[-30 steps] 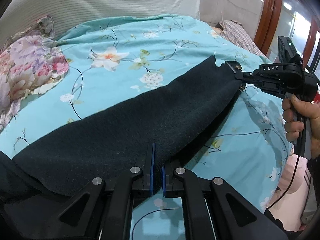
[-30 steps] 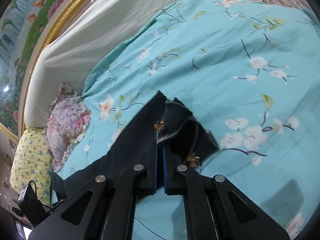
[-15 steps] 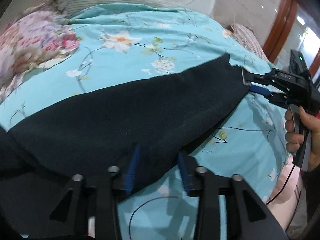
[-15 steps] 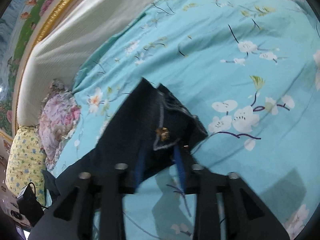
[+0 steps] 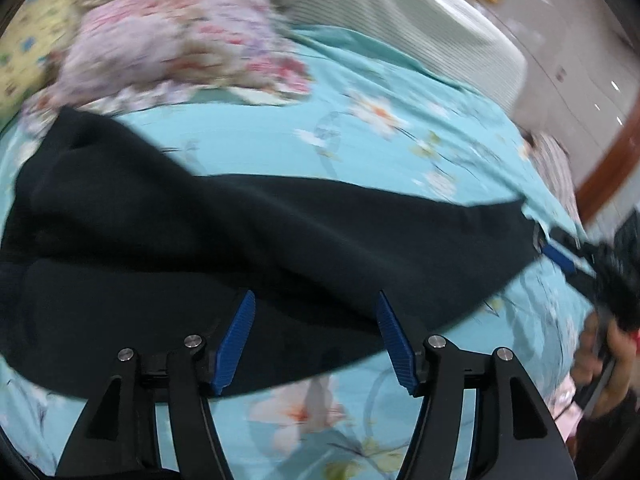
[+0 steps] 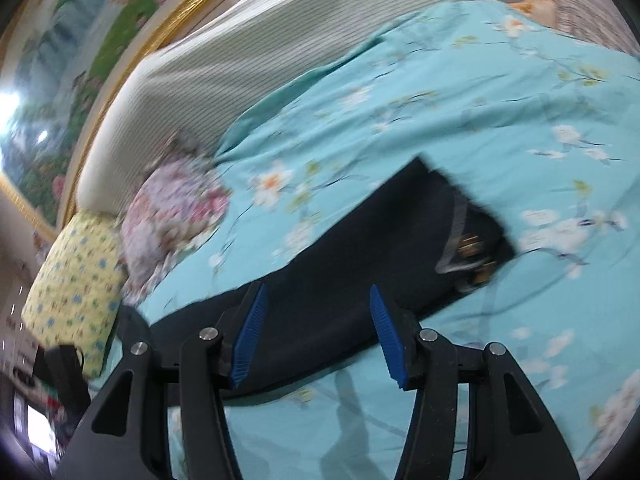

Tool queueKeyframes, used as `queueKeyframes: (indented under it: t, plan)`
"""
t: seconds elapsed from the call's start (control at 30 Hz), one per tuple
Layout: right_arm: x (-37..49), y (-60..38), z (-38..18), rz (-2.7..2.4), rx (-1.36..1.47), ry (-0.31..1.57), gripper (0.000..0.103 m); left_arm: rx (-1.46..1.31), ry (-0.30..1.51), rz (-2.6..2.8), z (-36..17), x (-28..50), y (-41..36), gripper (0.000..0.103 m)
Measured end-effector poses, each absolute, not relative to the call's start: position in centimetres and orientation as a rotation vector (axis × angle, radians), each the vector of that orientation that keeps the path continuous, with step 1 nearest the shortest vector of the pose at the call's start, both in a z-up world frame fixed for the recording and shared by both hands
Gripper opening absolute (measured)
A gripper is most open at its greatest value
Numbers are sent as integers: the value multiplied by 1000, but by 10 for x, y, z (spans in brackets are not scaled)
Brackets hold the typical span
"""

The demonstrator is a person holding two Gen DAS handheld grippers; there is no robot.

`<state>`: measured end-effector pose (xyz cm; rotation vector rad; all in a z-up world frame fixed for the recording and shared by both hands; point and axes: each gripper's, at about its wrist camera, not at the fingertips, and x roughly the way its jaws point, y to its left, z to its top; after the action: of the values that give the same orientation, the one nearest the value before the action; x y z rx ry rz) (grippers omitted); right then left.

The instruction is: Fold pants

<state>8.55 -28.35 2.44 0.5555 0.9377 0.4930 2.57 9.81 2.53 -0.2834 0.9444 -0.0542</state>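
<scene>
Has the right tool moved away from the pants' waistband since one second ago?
Yes. The right tool, opening, has backed off from the waistband, which lies on the bedspread.

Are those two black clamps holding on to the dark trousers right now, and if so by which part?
No. Both the left gripper and right gripper are opening, pads clear; the pants lie loose on the bedspread.

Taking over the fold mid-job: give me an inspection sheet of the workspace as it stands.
Surface: bed under a turquoise floral cover.
Job's things: dark pants lying flat, folded lengthwise; waist end with metal clasps on the cover.
Clutter: pink floral pillow, yellow pillow.
Grippers: left gripper and right gripper both opening, nothing pinched; pants lie beneath.
Cables: nothing seen clearly.
Surroundings: striped headboard, gold-framed painting.
</scene>
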Motion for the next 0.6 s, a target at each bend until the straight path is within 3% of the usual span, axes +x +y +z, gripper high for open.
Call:
queueKeyframes:
  t: [0.2,0.3,0.6]
  plan:
    - [72,-229,33,639,466,951,55,-356,934,63,34,30,144,66]
    - [66,-201,36,708,420,950,55,-368,931,101,37,35,156,74]
    - [31,-111,52,991,217,909,55,-399,982,221,47,67,191,77]
